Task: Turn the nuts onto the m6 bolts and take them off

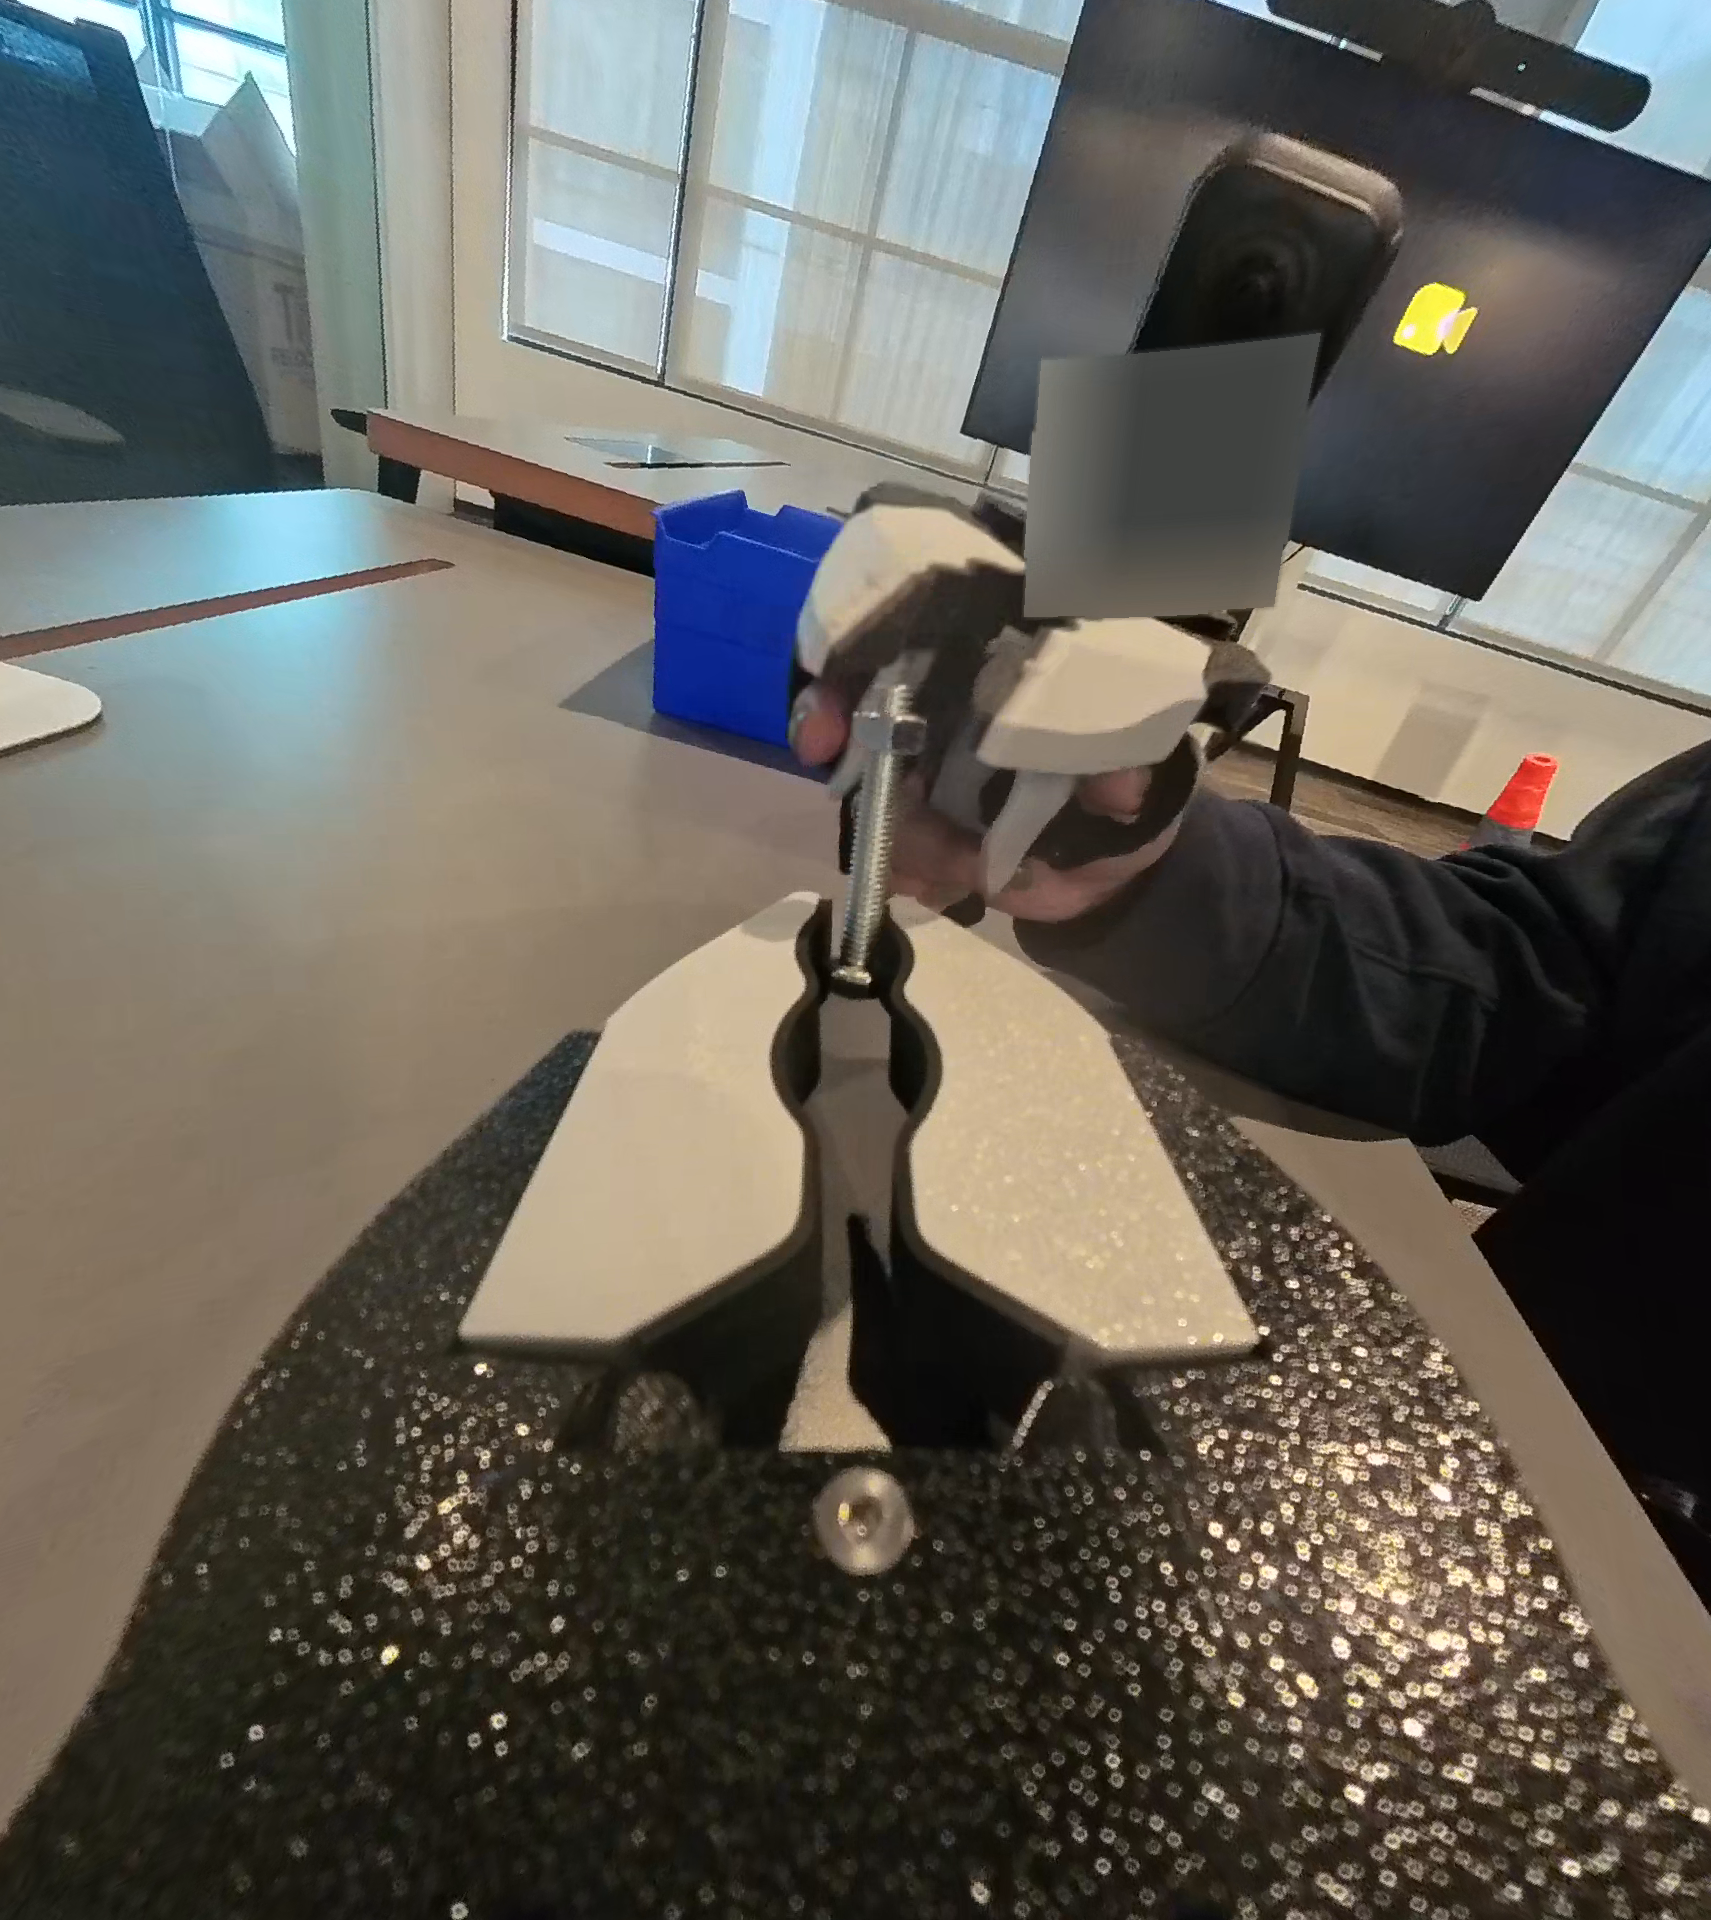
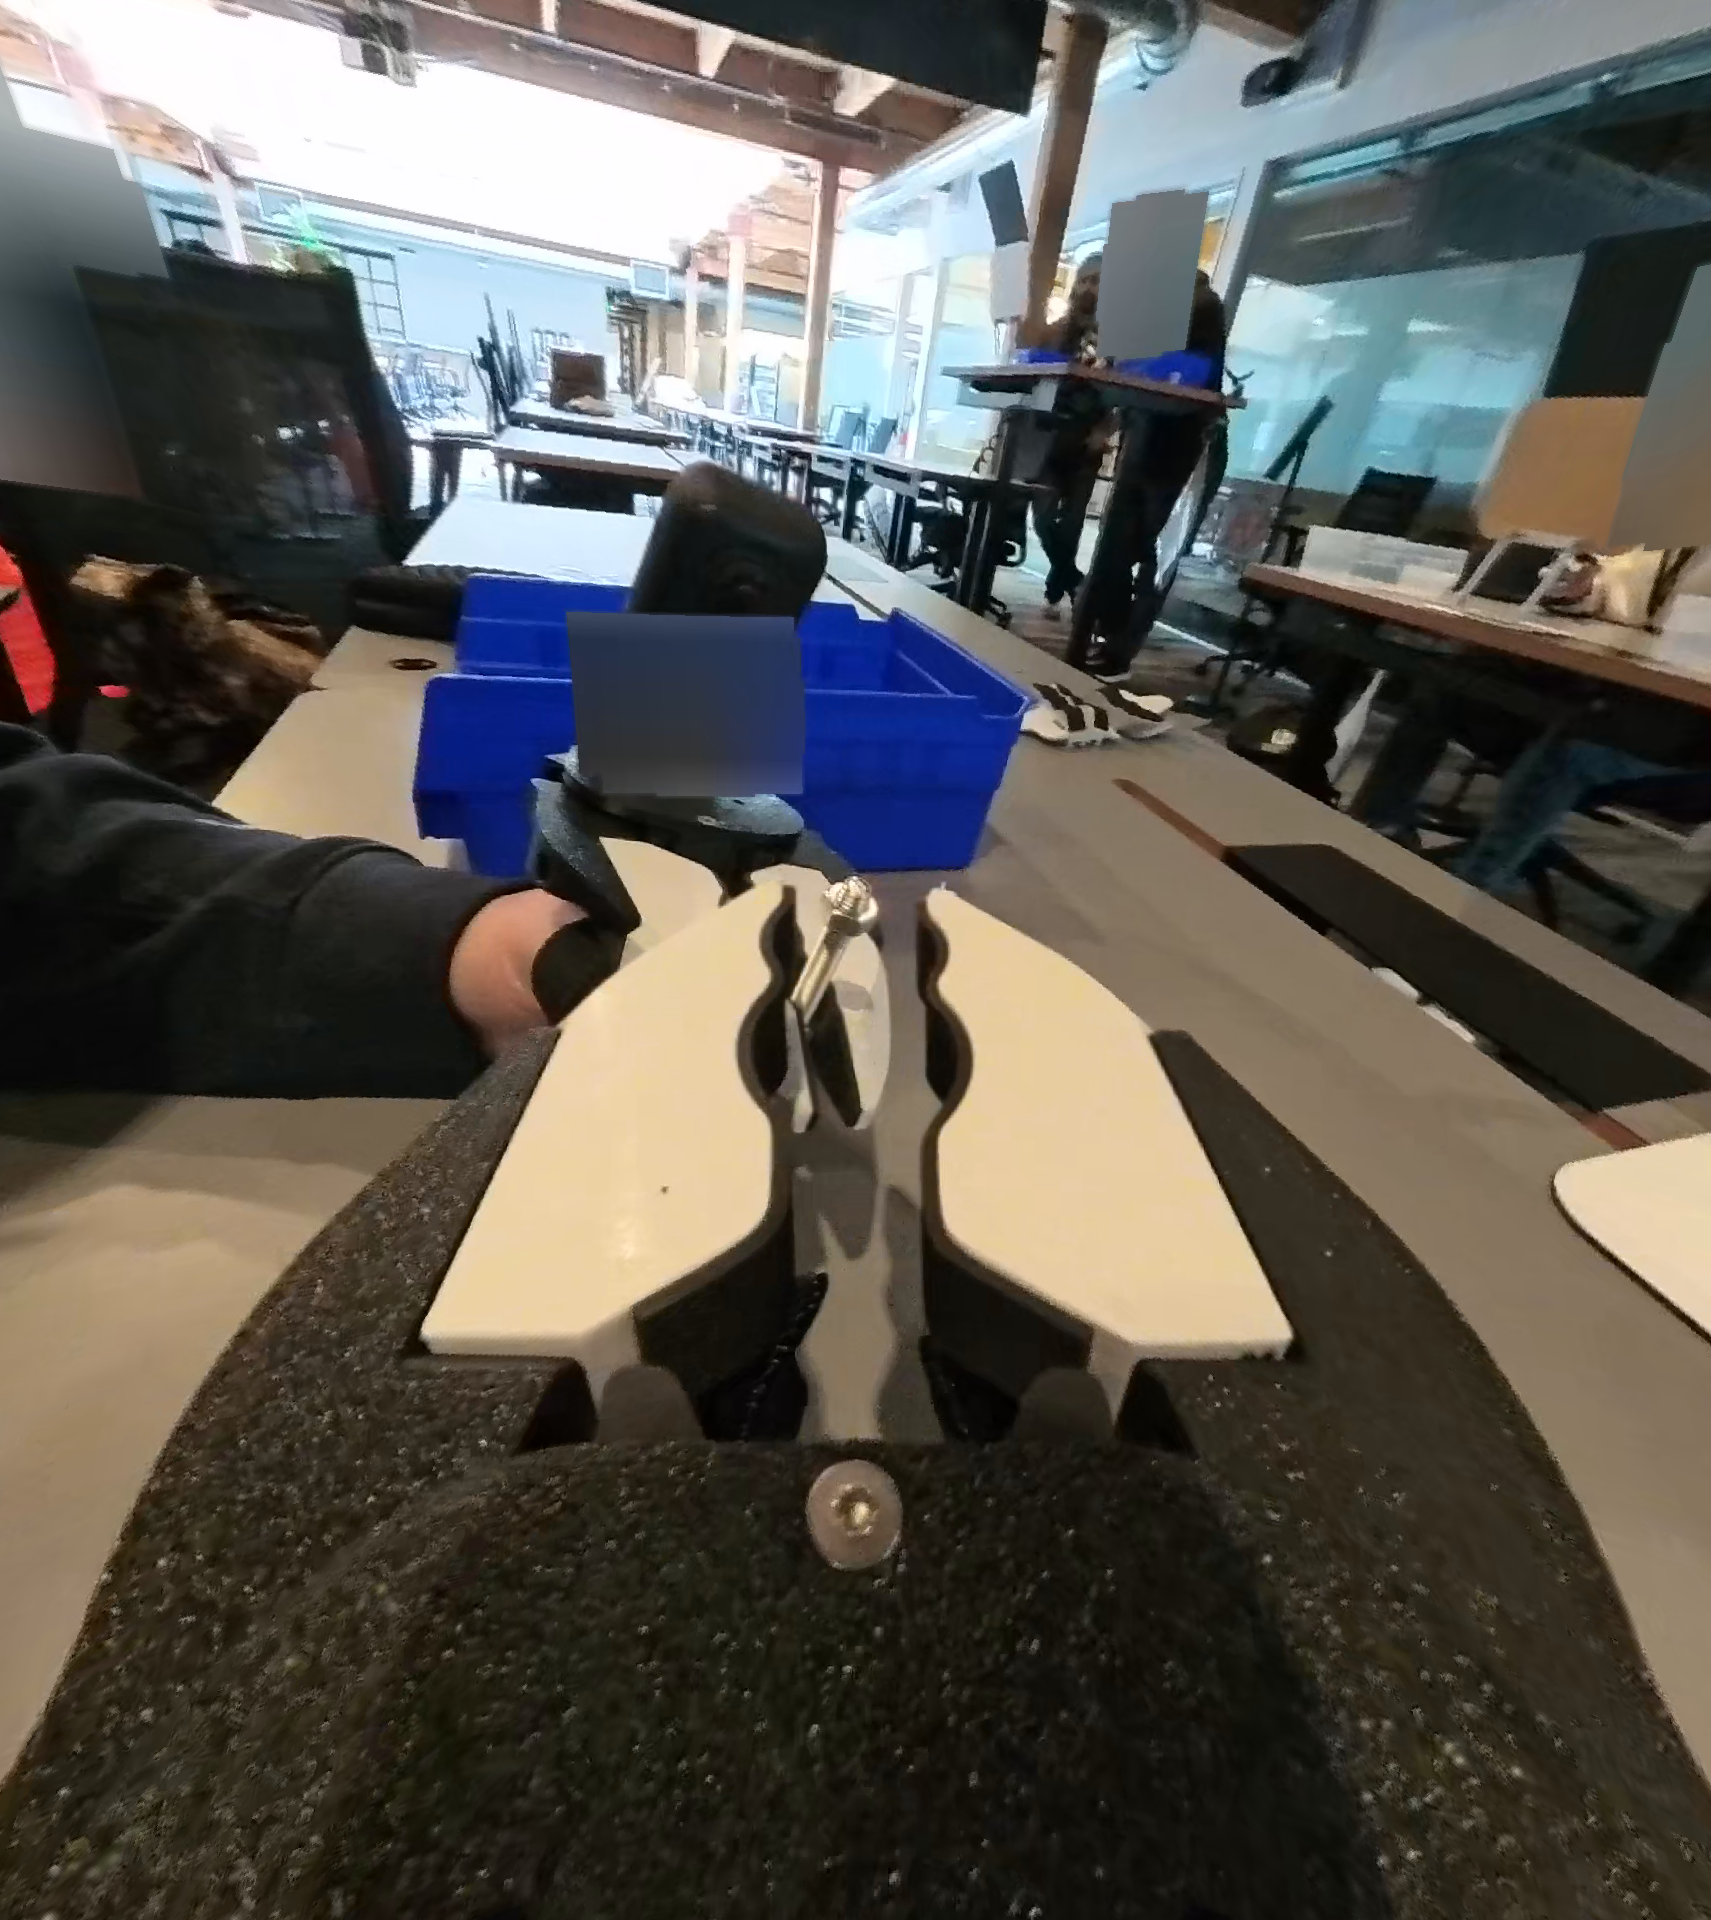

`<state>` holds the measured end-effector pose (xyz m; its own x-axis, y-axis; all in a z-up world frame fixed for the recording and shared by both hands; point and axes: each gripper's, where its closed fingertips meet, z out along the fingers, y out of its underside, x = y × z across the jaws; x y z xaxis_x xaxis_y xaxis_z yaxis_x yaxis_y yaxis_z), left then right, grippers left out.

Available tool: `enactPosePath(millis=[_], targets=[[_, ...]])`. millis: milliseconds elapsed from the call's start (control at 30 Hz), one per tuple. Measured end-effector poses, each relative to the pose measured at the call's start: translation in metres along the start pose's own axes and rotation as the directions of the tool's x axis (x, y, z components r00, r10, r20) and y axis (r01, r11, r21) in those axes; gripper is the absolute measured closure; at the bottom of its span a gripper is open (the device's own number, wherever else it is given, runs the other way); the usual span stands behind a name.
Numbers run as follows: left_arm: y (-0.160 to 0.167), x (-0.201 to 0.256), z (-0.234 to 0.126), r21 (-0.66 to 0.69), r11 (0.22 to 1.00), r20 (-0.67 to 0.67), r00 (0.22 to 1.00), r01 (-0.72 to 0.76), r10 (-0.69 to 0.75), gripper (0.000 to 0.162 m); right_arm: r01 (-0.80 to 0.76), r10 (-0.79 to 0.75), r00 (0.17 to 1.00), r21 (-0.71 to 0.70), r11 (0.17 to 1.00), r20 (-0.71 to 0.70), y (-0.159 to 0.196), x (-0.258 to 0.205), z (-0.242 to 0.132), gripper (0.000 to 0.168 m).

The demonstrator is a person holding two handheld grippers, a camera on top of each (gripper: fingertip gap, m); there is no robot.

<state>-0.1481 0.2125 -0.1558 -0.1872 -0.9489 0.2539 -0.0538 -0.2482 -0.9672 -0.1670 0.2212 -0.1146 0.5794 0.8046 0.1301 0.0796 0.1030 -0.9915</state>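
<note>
Gripping: my left claw (image 1: 853,961) pinches the bolt (image 1: 870,831) by its head, shank upright.
Nut (image 1: 890,736): on the bolt's far end.
Right claw (image 2: 856,925): parted around the bolt, clamping nothing.
Far: blue bin (image 2: 892,748).

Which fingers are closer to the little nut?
Right. The right gripper has its fingers either side of the nut; the left gripper grips the bolt's other end.

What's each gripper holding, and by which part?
Left gripper clamps the bolt at its head end. Right gripper is around the nut; contact unclear.
</note>
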Motion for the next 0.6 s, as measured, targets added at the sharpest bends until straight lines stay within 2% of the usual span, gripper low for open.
enactPosePath(millis=[100,200,267,400,533,600], targets=[[0.000,0.000,0.000,0.001,1.000,0.000,1.000,0.001,-0.001,0.154,-0.007,0.008,0.999,-0.016,1.000,0.036,0.003,-0.005,0.002,0.147],[0.000,0.000,0.000,0.002,1.000,0.001,1.000,0.002,-0.002,0.154,-0.003,0.004,0.988,-0.005,1.000,0.152,0.000,-0.021,-0.002,0.166],[0.000,0.000,0.000,0.001,1.000,0.000,1.000,0.003,-0.003,0.154,-0.017,0.017,0.989,-0.001,1.000,0.146,-0.002,-0.020,-0.002,0.162],[0.000,0.000,0.000,0.002,1.000,-0.001,1.000,0.004,-0.004,0.154,-0.002,0.002,0.999,0.008,1.000,0.035,0.000,-0.005,0.000,0.147],[0.000,0.000,-0.001,0.003,1.000,-0.001,1.000,0.005,-0.005,0.154,-0.024,0.024,0.996,-0.008,1.000,0.082,0.003,-0.011,0.003,0.144],[0.000,0.000,-0.001,0.004,1.000,-0.001,1.000,0.006,-0.006,0.154,-0.047,0.045,0.984,0.006,0.999,0.175,-0.001,-0.022,-0.002,0.163]])
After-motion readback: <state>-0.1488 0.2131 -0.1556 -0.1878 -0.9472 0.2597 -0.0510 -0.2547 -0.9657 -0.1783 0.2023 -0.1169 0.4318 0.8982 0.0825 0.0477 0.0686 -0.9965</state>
